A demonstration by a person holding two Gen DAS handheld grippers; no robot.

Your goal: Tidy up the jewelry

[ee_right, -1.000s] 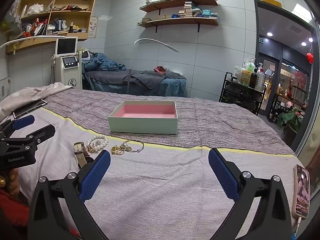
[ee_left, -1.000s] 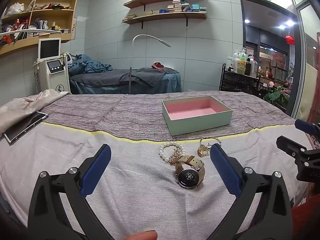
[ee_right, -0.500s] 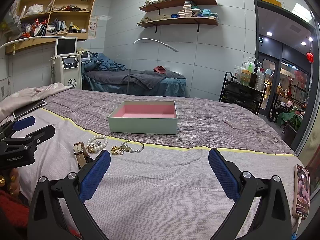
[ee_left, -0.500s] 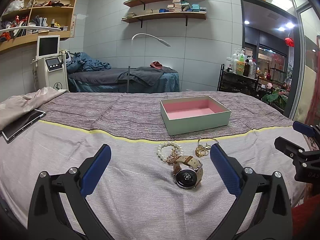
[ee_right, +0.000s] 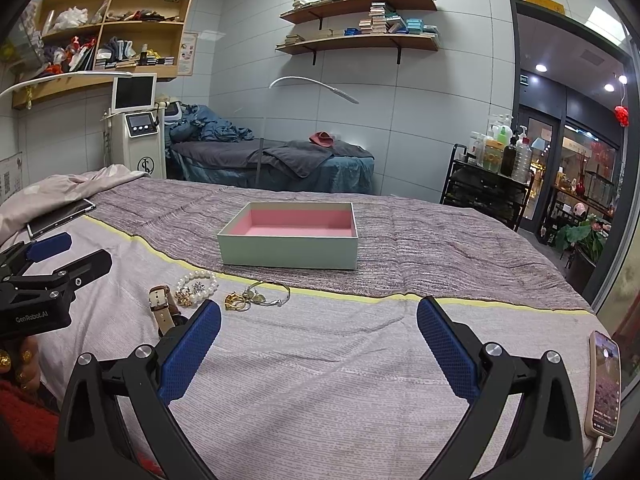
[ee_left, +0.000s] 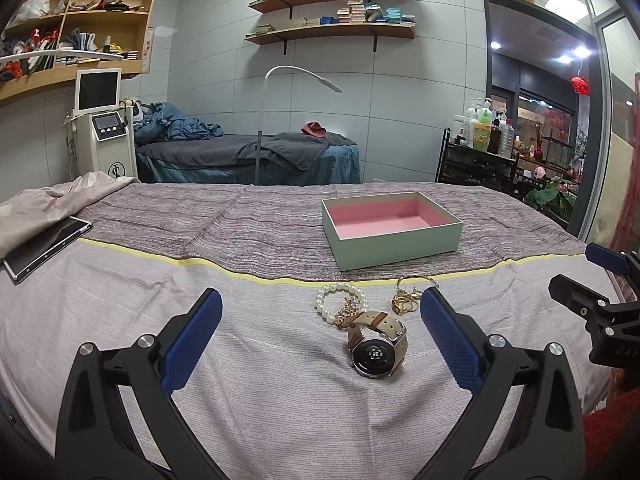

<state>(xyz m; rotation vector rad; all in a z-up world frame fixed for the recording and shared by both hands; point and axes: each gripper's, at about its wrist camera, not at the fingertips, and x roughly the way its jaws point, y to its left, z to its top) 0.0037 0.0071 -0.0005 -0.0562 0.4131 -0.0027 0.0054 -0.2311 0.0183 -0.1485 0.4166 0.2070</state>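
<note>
Currently both the left gripper (ee_left: 320, 332) and the right gripper (ee_right: 318, 338) are spread wide and hold nothing, so closing on the watch (ee_left: 376, 350) (at 1 o'clock of the left jaws, tangled against the pearl bracelet (ee_left: 339, 301)) risks dragging neighbouring pieces short of the box (ee_left: 390, 230).

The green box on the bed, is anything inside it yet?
Nothing shows inside the box: only its pink lining. Its near wall hides the front strip of the floor. The watch, pearl bracelet and gold pieces lie outside, in front of it.
</note>
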